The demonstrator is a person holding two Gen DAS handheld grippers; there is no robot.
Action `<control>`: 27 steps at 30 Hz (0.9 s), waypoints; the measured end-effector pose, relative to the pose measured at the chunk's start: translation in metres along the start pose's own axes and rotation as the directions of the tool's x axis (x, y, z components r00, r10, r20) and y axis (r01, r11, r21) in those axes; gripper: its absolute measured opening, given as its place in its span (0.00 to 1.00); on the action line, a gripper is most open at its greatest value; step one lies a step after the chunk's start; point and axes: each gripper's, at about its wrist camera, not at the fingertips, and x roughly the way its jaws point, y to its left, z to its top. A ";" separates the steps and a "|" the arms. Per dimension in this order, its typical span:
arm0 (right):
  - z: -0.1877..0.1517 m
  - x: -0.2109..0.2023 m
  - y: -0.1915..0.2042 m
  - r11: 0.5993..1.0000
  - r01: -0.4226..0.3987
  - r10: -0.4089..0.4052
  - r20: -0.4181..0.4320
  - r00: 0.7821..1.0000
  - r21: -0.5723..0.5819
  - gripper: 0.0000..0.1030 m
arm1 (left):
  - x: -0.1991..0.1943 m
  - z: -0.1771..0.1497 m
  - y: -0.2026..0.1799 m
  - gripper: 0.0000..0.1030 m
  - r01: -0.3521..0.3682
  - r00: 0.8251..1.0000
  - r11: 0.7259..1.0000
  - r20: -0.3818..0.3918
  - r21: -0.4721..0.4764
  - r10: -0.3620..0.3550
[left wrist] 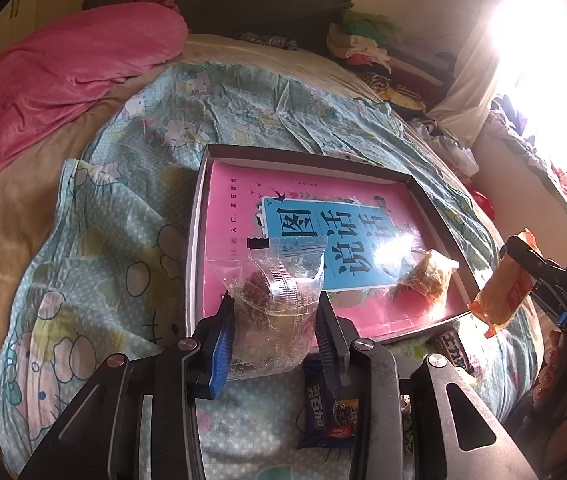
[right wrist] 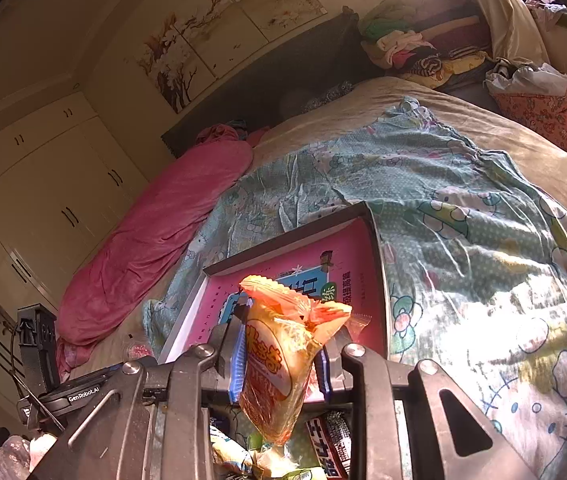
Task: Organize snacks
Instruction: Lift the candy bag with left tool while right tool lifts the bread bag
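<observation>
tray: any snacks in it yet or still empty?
Not empty. One small yellowish wrapped snack lies in the tray, on its pink lining near the right wall. The other two packets are held above it, not in.

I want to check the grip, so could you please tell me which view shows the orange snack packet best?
The right wrist view: the orange snack packet fills its centre, clamped upright. The left wrist view shows it small, at the right edge.
</observation>
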 end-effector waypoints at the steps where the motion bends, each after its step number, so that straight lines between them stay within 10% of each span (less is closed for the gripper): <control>1: 0.001 0.000 -0.001 1.000 0.003 -0.003 0.004 1.000 -0.001 0.28 | 0.001 0.000 -0.001 0.37 -0.004 1.000 1.000 0.000 0.003 0.004; 27: 0.016 0.016 -0.013 0.981 0.171 -0.168 0.043 0.985 -0.091 0.28 | 0.024 0.006 -0.001 0.37 -0.041 0.999 0.999 -0.008 0.004 0.041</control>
